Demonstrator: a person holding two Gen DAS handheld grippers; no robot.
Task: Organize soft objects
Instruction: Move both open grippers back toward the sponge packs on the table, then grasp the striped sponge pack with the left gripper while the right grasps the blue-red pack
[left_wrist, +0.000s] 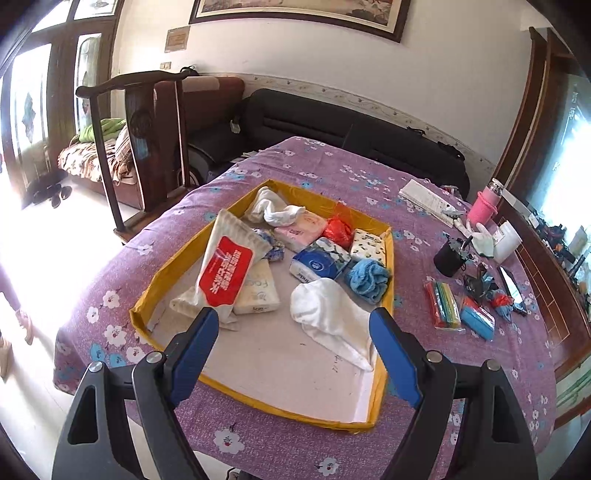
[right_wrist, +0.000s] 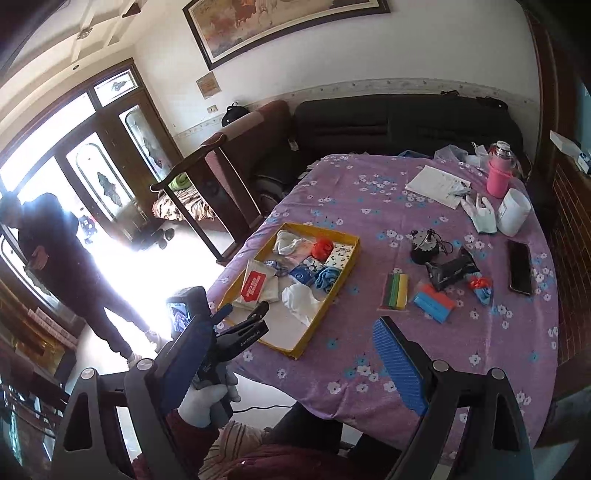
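Note:
A yellow-rimmed tray (left_wrist: 147, 291) (right_wrist: 334, 297) on the purple flowered table holds soft things: a white wipes pack with a red label (left_wrist: 221, 266), tissue packs (left_wrist: 319, 262), white cloths (left_wrist: 330, 317), a blue cloth (left_wrist: 369, 277) and a red bag (left_wrist: 338, 230). My left gripper (left_wrist: 295, 321) (right_wrist: 247, 310) is open and empty above the tray's near end. My right gripper (right_wrist: 295, 332) is open and empty, held above the table's near edge, right of the tray.
Right of the tray lie coloured packs (right_wrist: 397, 291), a blue-orange pack (right_wrist: 434, 302), a black device (right_wrist: 424, 249), a phone (right_wrist: 520, 267), a glove (right_wrist: 480, 212), a white cup (right_wrist: 513, 212), a pink bottle (right_wrist: 498, 173) and papers (right_wrist: 436, 184). A wooden chair (left_wrist: 147, 147) stands left. A person (right_wrist: 55, 258) stands by the door.

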